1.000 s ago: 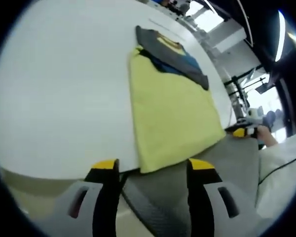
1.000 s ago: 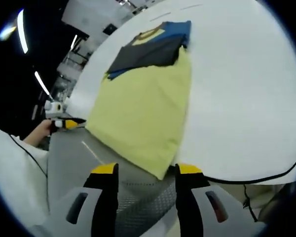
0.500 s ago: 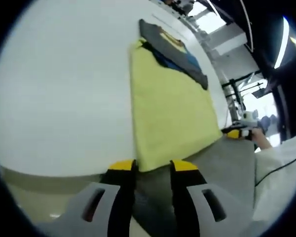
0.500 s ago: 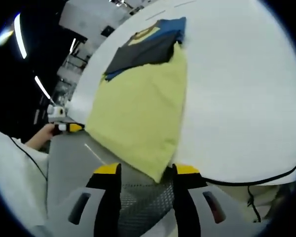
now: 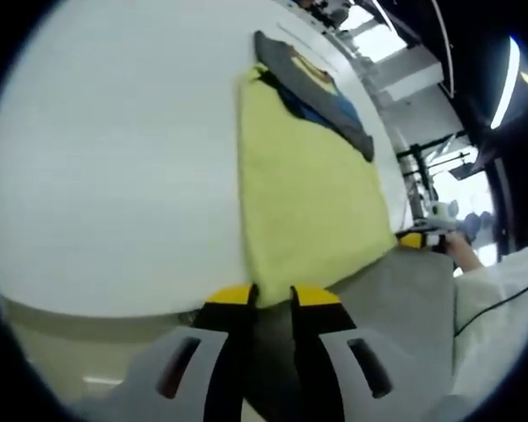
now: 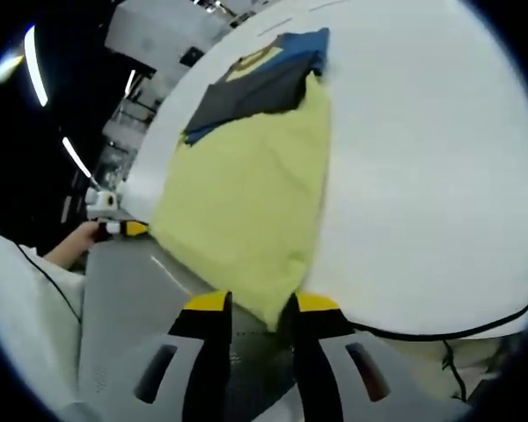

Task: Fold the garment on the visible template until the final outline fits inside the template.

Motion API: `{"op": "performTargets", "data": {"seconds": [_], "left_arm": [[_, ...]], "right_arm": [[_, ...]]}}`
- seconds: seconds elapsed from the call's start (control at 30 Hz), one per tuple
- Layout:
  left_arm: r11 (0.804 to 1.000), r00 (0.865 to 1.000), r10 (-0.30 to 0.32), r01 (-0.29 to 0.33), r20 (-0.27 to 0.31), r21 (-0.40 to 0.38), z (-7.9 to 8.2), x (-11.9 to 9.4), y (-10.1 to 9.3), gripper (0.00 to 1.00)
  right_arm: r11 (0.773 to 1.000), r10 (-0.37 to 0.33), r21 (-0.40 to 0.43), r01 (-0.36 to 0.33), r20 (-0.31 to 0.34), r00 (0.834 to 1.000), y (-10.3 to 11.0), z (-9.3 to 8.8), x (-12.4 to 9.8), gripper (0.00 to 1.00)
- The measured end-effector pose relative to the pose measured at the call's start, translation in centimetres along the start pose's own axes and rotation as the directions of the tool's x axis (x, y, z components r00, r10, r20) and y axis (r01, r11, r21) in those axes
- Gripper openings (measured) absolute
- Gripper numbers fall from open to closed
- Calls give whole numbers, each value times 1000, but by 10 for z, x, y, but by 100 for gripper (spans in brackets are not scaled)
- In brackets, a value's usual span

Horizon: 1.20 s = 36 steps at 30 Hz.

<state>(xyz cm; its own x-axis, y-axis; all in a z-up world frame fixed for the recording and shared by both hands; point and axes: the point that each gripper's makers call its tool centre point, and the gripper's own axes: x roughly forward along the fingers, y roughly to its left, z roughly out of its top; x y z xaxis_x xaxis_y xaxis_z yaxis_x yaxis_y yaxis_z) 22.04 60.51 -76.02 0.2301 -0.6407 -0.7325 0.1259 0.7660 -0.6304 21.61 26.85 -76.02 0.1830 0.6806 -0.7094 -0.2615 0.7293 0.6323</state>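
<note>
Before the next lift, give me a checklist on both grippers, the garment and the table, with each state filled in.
1. Left gripper closed on a near corner of the yellow garment: ok, jaws nearly together at the hem.
2. Right gripper closed on the other near corner: ok, jaws pinched at the cloth's tip.
3. Layers caught in each grip: cannot tell.
4. Garment flat on the white table: ok, its near edge reaches the table's edge.
5. Dark blue and grey part at the far end in sight: ok.
6. Template outline under the garment: cannot tell.
</note>
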Motion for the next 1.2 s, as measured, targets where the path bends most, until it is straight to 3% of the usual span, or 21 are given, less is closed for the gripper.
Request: {"op": "performTargets", "data": {"seconds": [0.27,0.47,0.5,0.7,0.77,0.97,1.2], "left_arm": [[1000,1000,13,-13,0,-5,-1,3,2,2],[1000,1000,20,-20,-1,-10,-1,3,3,0],[1000,1000,21,-21,-1,-8,-1,4,3,0],[1000,999,25,-24,21,-12,1,3,3,0],[1000,999,27,-27,27,-14,1,3,3,0],[998,998,51,-50,27,-25,1,2,3,0],[1000,997,17,-16,79,-20,10,-8,-10,0]], "right_arm": [[997,-32,-73,30,-31,999,-3,0,5,16],[968,-110,-226,107,-1,994,-14,4,9,3],[964,-80,-256,77,-4,997,-9,5,11,3],[960,-110,-261,104,-8,994,-12,5,11,2],[969,-125,-213,122,-1,992,-13,4,10,2],[970,-146,-197,145,10,989,-12,5,4,2],[985,-103,-127,117,108,989,-2,18,-11,2]]}}
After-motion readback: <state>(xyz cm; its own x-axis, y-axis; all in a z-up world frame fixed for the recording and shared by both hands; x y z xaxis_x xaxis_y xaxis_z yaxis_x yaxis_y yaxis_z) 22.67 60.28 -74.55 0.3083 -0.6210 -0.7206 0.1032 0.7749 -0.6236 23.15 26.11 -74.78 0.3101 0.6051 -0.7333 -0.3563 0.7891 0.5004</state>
